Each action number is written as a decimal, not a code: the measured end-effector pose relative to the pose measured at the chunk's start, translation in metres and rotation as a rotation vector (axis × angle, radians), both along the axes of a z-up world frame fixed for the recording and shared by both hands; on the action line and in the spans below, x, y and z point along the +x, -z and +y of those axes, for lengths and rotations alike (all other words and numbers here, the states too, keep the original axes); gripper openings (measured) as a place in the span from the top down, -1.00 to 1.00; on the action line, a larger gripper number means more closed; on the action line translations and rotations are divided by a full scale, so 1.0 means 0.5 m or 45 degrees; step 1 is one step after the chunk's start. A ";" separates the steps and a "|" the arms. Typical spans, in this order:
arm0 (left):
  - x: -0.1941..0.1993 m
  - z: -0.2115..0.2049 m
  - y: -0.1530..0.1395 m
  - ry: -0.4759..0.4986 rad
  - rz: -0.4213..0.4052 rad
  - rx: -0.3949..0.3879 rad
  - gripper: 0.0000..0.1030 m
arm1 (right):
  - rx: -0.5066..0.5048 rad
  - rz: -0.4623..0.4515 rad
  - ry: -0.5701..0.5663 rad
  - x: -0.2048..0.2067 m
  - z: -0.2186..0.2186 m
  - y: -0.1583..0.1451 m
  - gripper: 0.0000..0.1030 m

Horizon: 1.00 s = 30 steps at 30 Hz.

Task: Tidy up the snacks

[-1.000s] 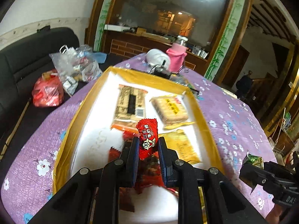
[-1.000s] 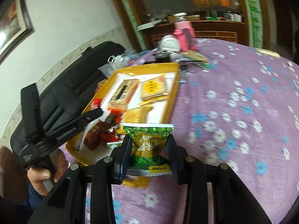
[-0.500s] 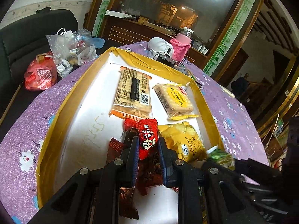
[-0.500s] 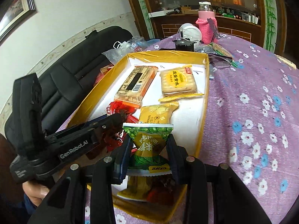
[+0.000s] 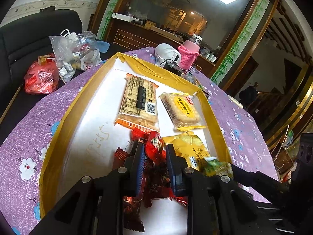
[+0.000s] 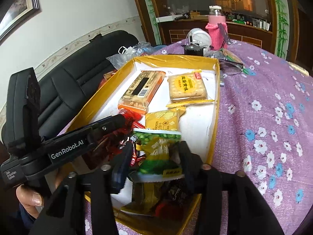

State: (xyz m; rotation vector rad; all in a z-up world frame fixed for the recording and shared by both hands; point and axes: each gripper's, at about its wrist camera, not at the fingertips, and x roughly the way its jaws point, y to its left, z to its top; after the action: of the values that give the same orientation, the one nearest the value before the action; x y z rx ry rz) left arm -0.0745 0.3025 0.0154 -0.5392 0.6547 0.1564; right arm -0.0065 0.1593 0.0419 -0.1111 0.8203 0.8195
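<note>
A yellow-walled box with a white floor sits on the purple table; it also shows in the right wrist view. Inside lie a long orange cracker pack, a square biscuit pack and a yellow cracker pack. My left gripper is low over red wrappers, its jaws slightly parted around a blurred red snack packet. My right gripper hangs over the box's near end, jaws spread, with a green-and-yellow snack packet between them, blurred.
A pink bottle, a white helmet-like object and glasses stand beyond the box. A black sofa with plastic bags is at the left. The flowered tablecloth spreads right of the box.
Both grippers have come lower into the box. Both pairs of jaws have widened, and the red packet and the green packet look loosened and blurred between them.
</note>
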 end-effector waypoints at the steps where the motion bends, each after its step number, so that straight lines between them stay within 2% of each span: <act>1: 0.000 0.000 0.000 -0.002 0.002 0.003 0.49 | 0.006 -0.002 0.000 -0.002 -0.002 -0.002 0.03; 4: -0.005 -0.001 -0.003 -0.013 -0.006 0.012 0.36 | 0.033 -0.014 -0.001 -0.010 -0.014 -0.011 0.03; 7: -0.005 -0.002 -0.005 -0.021 -0.011 0.023 0.34 | 0.043 -0.033 0.006 -0.019 -0.028 -0.019 -0.02; 8: -0.007 -0.003 -0.006 -0.027 -0.012 0.029 0.25 | 0.048 -0.040 0.007 -0.022 -0.034 -0.021 -0.04; 10: -0.009 -0.005 -0.009 -0.038 -0.018 0.044 0.11 | 0.051 -0.061 0.015 -0.029 -0.047 -0.025 -0.16; 16: -0.015 -0.020 -0.023 -0.064 -0.035 0.124 -0.07 | 0.053 -0.141 0.055 -0.051 -0.094 -0.034 -0.51; 18: -0.016 -0.026 -0.027 -0.074 -0.036 0.155 -0.13 | 0.055 -0.149 0.066 -0.055 -0.107 -0.032 -0.55; 25: -0.021 -0.039 -0.030 -0.074 -0.021 0.203 -0.26 | 0.073 -0.132 0.067 -0.059 -0.128 -0.024 -0.57; 30: -0.030 -0.048 -0.031 -0.081 -0.015 0.228 -0.34 | 0.065 -0.163 0.056 -0.072 -0.131 -0.023 -0.58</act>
State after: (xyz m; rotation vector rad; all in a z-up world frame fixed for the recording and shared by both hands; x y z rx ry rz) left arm -0.0895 0.2783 0.0311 -0.3885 0.6058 0.2687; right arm -0.0425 0.0936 0.0531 -0.0989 0.6786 0.7834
